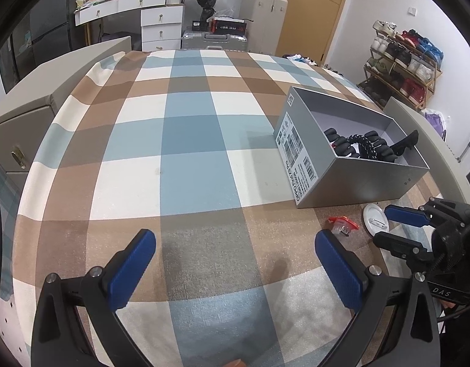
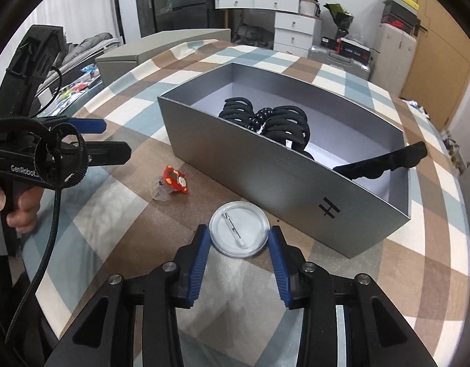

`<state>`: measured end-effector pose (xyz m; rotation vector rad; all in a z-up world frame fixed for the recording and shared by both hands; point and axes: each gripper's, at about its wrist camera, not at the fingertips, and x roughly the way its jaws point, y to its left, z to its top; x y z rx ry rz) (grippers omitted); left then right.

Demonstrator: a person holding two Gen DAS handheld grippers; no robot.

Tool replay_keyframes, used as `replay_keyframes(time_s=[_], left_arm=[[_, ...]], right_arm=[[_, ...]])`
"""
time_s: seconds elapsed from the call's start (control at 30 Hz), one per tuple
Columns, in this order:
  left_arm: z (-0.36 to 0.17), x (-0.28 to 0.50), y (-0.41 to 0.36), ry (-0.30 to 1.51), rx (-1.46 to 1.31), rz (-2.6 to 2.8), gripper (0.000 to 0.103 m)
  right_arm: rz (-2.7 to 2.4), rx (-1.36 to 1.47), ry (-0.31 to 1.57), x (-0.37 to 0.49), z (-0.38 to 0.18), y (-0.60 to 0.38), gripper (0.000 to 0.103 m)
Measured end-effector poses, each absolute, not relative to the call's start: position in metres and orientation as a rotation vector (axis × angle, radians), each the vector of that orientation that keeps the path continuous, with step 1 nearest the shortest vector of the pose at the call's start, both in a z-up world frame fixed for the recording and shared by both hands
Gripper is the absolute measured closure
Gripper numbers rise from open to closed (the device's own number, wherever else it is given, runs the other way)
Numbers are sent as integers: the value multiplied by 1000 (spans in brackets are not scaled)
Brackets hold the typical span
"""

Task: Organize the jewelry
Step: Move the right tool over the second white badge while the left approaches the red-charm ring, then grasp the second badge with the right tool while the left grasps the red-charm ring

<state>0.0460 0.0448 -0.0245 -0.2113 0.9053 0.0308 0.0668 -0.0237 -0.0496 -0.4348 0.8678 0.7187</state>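
Observation:
A white round pin badge (image 2: 239, 233) lies face down on the checked table, its pin showing. My right gripper (image 2: 239, 238) is open with its blue fingers on either side of the badge, close to its rim. A small red and clear hair clip (image 2: 170, 183) lies to the left of it. A grey open box (image 2: 283, 165) holds black hair claws and a black beaded coil (image 2: 265, 122). My left gripper (image 1: 235, 241) is open and empty over bare cloth. In the left wrist view the box (image 1: 351, 150), clip (image 1: 343, 224) and badge (image 1: 374, 215) are at the right.
A black clip (image 2: 384, 160) leans over the box's right rim. The table is covered with a blue, brown and white checked cloth (image 1: 189, 140). Beyond it stand a white dresser (image 1: 155, 21), suitcases and a shoe rack (image 1: 400, 64).

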Motion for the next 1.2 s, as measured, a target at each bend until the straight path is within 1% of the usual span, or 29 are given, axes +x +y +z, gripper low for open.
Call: replay_keyframes(time_s=[0.03, 0.07, 0.13, 0.17, 0.2, 0.23, 0.3, 0.33, 0.37, 0.4, 0.43, 0.47, 0.6, 0.67, 0.8, 0.83, 0.87, 1.03, 1.2], left_arm=[[-24, 46, 44, 906, -211, 29, 2], [-25, 46, 42, 909, -208, 23, 2], [-25, 46, 39, 912, -203, 18, 2], [-26, 46, 37, 915, -201, 12, 2], [-27, 47, 34, 917, -200, 4, 2], [-27, 47, 33, 918, -197, -1, 2], [-27, 47, 29, 917, -184, -4, 2], [-27, 47, 28, 919, -183, -5, 2], [-27, 47, 28, 920, -182, -9, 2], [-27, 48, 28, 921, -180, -10, 2], [-27, 47, 30, 922, -174, -2, 2], [-27, 47, 32, 920, -174, 3, 2], [-25, 46, 47, 912, -209, 29, 2], [-25, 45, 53, 908, -234, 38, 2], [-24, 43, 55, 901, -232, 55, 2], [-24, 44, 54, 903, -228, 56, 2], [-25, 44, 54, 904, -230, 53, 2], [-25, 44, 51, 904, -232, 39, 2], [-25, 45, 39, 907, -217, 1, 2]], right_arm=[[727, -425, 874, 67, -49, -26, 66], [735, -415, 875, 68, -48, -27, 72], [753, -387, 879, 69, -42, -32, 100], [758, -373, 877, 70, -39, -36, 101], [762, -380, 872, 69, -37, -37, 100], [763, -386, 872, 68, -37, -38, 97], [758, -369, 876, 70, -38, -41, 97], [761, -360, 881, 71, -39, -40, 94], [761, -354, 885, 72, -39, -40, 83], [758, -347, 885, 72, -40, -38, 76], [763, -346, 885, 72, -41, -37, 64], [767, -348, 888, 71, -43, -34, 61], [743, -394, 884, 68, -49, -22, 61], [737, -411, 875, 66, -50, -17, 57], [729, -425, 868, 66, -51, -10, 56], [727, -433, 865, 66, -51, -10, 58], [729, -436, 865, 66, -51, -10, 63], [749, -430, 872, 65, -50, -15, 64], [806, -337, 858, 64, -31, -33, 64]])
